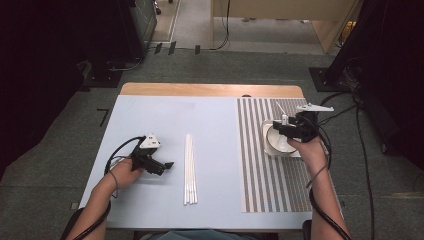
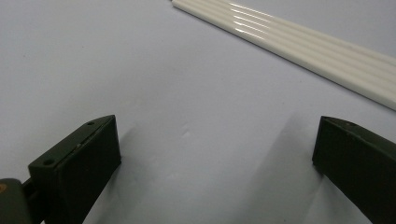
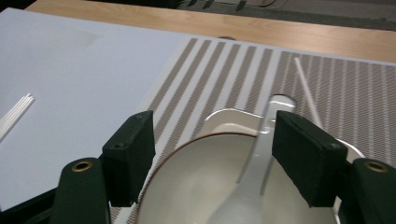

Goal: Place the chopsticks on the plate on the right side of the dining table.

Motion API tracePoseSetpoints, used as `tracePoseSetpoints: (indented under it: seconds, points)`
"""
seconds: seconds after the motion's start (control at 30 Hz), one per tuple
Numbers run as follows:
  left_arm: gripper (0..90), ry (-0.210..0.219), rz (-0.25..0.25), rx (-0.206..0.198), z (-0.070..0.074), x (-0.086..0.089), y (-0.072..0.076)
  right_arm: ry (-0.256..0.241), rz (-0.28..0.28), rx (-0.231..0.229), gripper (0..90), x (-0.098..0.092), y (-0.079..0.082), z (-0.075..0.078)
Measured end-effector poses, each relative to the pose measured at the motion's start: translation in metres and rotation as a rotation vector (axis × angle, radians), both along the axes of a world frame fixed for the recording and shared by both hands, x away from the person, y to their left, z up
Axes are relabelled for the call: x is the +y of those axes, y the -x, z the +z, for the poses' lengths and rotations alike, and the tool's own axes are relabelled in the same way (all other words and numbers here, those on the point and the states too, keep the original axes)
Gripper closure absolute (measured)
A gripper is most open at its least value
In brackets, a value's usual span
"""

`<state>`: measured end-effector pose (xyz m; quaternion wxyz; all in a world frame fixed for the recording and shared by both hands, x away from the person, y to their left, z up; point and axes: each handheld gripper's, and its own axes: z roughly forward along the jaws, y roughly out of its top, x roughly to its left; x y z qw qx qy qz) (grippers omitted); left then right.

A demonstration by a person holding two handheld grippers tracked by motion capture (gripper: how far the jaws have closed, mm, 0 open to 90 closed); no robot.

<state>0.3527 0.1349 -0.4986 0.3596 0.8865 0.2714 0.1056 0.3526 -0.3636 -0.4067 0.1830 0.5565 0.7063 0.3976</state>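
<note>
A pale blue table (image 1: 165,120) carries a row of white sticks (image 1: 190,167) and a striped placemat (image 1: 260,170).

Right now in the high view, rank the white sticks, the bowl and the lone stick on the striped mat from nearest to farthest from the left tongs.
1. White sticks, just right of the left tongs, mid-table.
2. Bowl, on the striped mat, under the right tongs.
3. Lone stick, behind the bowl, toward the mat's far edge.

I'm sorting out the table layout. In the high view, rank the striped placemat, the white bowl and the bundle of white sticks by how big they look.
1. The striped placemat, by far the largest.
2. The bundle of white sticks: long but very narrow.
3. The white bowl: shorter than the sticks but wider, and partly hidden by the right gripper, so ranks two and three are uncertain.
</note>
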Motion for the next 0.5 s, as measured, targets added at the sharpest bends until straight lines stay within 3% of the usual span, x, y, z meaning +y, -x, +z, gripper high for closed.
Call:
tracePoseSetpoints:
  seconds: [0.5]
  points:
    - [0.6,0.000,0.000,0.000,0.000,0.000,0.000,0.010,0.076,0.003,27.0,0.046,0.001,0.002]
